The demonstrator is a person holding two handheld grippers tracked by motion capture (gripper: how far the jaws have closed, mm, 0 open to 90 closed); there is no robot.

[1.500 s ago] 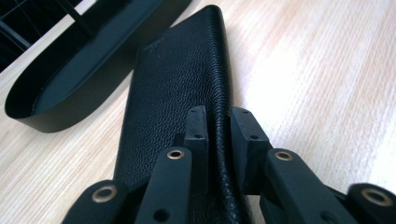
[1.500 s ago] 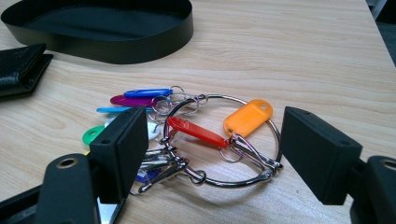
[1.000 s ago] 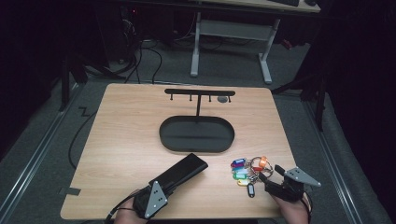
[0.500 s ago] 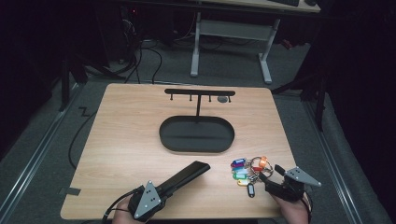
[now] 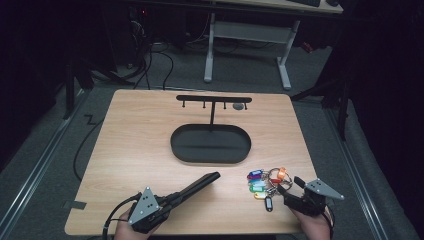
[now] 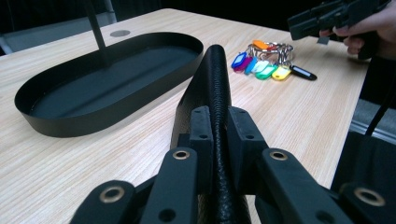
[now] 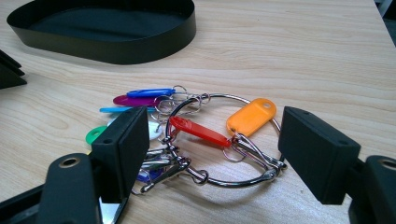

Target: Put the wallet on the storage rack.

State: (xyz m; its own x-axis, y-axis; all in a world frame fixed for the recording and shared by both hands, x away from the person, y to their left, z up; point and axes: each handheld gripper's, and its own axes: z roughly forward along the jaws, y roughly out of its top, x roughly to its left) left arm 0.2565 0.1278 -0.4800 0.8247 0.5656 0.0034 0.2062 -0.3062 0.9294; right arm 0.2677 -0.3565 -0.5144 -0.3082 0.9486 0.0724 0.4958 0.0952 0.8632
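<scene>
My left gripper (image 5: 175, 197) is shut on one end of a black flat case (image 5: 200, 184). The case is held edge-up and angled toward the tray, its far end just above the table. In the left gripper view the case (image 6: 215, 70) runs straight out from between the pads. A bunch of keys (image 5: 267, 182) with coloured tags lies at the front right. My right gripper (image 5: 289, 188) is open, with its jaws either side of the metal key ring (image 7: 219, 184). The pads are clear of the ring, and the orange tag (image 7: 251, 116) and red tag (image 7: 198, 131) lie inside it.
A black oval tray (image 5: 175, 145) sits mid-table. A thin post rises from it to a bar with several hooks (image 5: 213, 99). A small grey disc (image 5: 238, 106) lies behind it. The table's front edge is close under both hands.
My left gripper has shifted a little to the left and lifted with the case, which now shows thinner, turned onto its edge. The right gripper and the keys have not moved.
</scene>
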